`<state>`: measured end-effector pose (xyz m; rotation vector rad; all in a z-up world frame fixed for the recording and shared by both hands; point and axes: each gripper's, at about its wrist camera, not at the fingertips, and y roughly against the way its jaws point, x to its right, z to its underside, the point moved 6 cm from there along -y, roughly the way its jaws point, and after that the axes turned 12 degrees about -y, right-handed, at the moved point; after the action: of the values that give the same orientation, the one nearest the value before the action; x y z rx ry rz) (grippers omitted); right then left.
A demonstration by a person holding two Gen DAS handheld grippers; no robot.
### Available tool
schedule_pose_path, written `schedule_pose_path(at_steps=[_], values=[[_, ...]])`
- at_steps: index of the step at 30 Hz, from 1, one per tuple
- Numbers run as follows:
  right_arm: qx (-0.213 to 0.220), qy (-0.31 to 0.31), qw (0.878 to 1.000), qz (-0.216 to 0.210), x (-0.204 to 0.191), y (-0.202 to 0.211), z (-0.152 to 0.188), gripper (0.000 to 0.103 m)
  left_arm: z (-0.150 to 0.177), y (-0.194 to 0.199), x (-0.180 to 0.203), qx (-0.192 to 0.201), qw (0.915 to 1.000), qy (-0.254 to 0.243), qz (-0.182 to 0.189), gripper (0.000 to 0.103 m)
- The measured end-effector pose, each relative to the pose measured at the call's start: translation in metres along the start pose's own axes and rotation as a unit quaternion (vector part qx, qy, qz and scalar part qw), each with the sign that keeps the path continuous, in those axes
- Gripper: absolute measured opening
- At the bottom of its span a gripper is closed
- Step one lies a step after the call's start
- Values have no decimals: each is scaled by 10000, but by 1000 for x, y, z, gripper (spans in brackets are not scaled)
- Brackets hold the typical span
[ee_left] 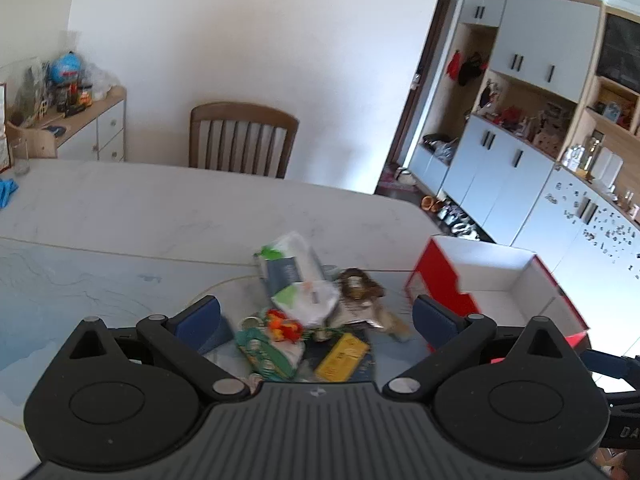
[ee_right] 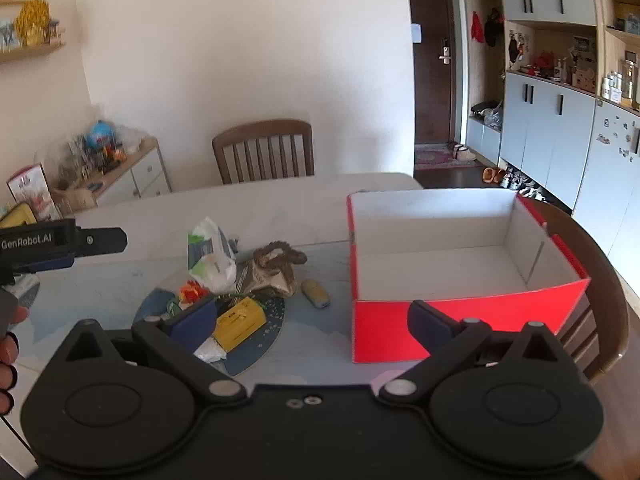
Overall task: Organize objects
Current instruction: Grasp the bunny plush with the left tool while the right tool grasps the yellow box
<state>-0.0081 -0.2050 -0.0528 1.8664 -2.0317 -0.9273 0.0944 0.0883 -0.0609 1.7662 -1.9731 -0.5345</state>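
A pile of small items lies on a round blue mat: a yellow box, white-and-green packets, a brown braided piece and an orange trinket. A small yellow-and-blue object rests apart, between the pile and the red box, whose white inside is bare. My right gripper hovers open in front of both. My left gripper is open above the yellow box and packets, with the red box to its right.
The white marble table stretches far and left, with a wooden chair behind it. A second chair sits right of the red box. A cluttered sideboard stands at the left wall. A hand shows at the left edge.
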Motion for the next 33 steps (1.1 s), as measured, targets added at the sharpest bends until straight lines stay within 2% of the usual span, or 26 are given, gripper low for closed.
schedule_pose_path(at_steps=[7,12,19,28,33], values=[[-131,244,9996,-88,-22,-31,1,100,17,-39,-14,-389,9981,-424,206,103],[-298,335,9990,-82,-29,-55,-1,99,46,-58,-14,-656,9940,-777,397,103],[-705,395,9967,-81,-41,-95,13,96,76,-83,-23,-1043,9894,-942,353,102],[-1101,352,9933,54,-59,-146,27,86,90,-106,-39,-1358,9879,-641,398,93],[-1432,69,9894,245,-60,-172,33,74,100,-117,-45,-1711,9828,-514,473,82]])
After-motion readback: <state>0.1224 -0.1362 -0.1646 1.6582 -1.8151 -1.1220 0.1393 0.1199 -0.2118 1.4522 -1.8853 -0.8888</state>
